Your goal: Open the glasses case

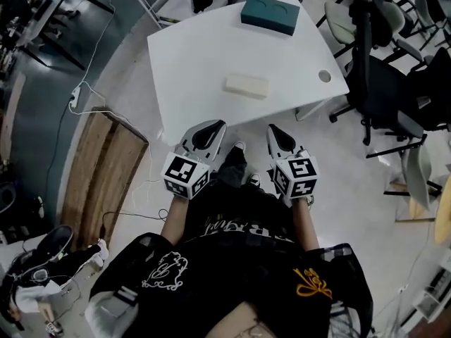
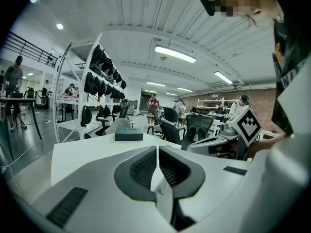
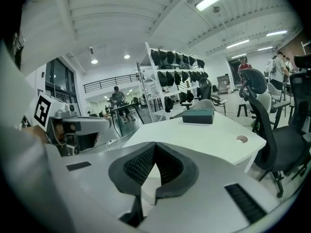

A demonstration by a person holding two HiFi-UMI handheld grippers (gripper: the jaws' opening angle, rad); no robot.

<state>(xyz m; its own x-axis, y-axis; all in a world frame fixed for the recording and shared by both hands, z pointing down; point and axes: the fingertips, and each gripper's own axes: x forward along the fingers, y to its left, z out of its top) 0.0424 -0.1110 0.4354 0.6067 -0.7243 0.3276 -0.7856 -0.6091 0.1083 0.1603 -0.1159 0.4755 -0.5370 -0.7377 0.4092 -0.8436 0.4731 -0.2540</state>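
Note:
The glasses case point(image 1: 246, 85) is a cream oblong box lying closed near the middle of the white table point(image 1: 197, 48). Both grippers hang side by side in front of the table's near edge, short of the case and pointing toward it. My left gripper point(image 1: 211, 127) is shut with nothing between its fingers, its pads meeting in the left gripper view point(image 2: 158, 150). My right gripper point(image 1: 274, 129) is shut and empty too, with its pads closed in the right gripper view point(image 3: 154, 147). In both gripper views the jaws block the case.
A teal box point(image 1: 269, 14) sits at the table's far edge. The table has a round cable hole point(image 1: 324, 76) near its right corner. Black office chairs point(image 1: 384, 83) stand to the right. A wooden board point(image 1: 99, 178) and cables lie on the floor at left.

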